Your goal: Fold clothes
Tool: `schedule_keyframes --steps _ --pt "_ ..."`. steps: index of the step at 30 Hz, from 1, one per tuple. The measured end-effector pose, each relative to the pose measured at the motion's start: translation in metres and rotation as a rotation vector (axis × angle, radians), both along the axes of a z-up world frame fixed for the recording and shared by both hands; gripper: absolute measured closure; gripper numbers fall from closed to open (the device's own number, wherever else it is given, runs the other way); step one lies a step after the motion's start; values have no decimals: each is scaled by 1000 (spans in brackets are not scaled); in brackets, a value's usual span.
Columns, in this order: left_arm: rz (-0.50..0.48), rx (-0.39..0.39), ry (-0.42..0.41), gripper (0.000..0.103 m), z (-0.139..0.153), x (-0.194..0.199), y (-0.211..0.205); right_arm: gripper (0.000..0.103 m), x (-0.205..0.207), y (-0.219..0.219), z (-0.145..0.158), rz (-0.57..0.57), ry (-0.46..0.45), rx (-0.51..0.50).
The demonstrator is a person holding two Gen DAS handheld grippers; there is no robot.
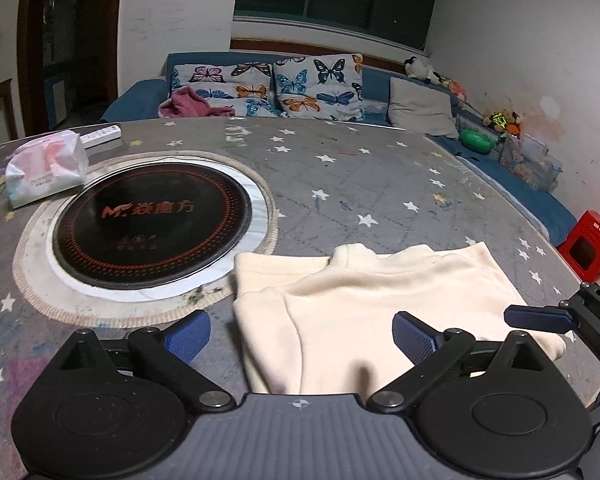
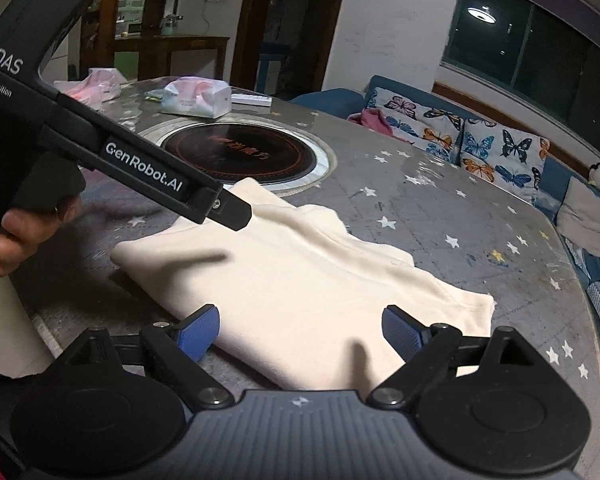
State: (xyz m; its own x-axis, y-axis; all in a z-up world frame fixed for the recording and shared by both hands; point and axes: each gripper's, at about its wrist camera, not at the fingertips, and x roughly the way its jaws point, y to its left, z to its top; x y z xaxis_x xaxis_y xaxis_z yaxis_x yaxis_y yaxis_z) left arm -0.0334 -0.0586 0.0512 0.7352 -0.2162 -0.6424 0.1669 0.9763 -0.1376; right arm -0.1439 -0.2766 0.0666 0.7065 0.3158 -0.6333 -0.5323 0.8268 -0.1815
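The cream garment [image 2: 300,280] lies folded into a compact rectangle on the counter [image 2: 440,216], at 4 o'clock from the round black hob [image 2: 244,156], likely to keep it on flat surface. Left gripper [image 1: 302,334] and right gripper [image 2: 300,330]: jaws spread, pinching nothing, hovering above the near hem. The fabric looks soft, fleecy, thick-edged; the fold appears complete.

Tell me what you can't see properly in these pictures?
- Near edge of the folded cream garment: both views, hidden behind the gripper bodies.
- Print on the tissue pack: left wrist view, too small to read.
- Logo on the round induction cooktop: right wrist view, blurred by glare.
- Hand on the left gripper: right wrist view, cut off by the frame edge.
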Motion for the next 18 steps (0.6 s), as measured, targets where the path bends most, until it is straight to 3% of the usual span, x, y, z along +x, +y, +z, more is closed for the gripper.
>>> schedule_keyframes --steps 18 --pt "-5 36 4 0 2 -30 -5 9 -21 8 1 -12 -18 -24"
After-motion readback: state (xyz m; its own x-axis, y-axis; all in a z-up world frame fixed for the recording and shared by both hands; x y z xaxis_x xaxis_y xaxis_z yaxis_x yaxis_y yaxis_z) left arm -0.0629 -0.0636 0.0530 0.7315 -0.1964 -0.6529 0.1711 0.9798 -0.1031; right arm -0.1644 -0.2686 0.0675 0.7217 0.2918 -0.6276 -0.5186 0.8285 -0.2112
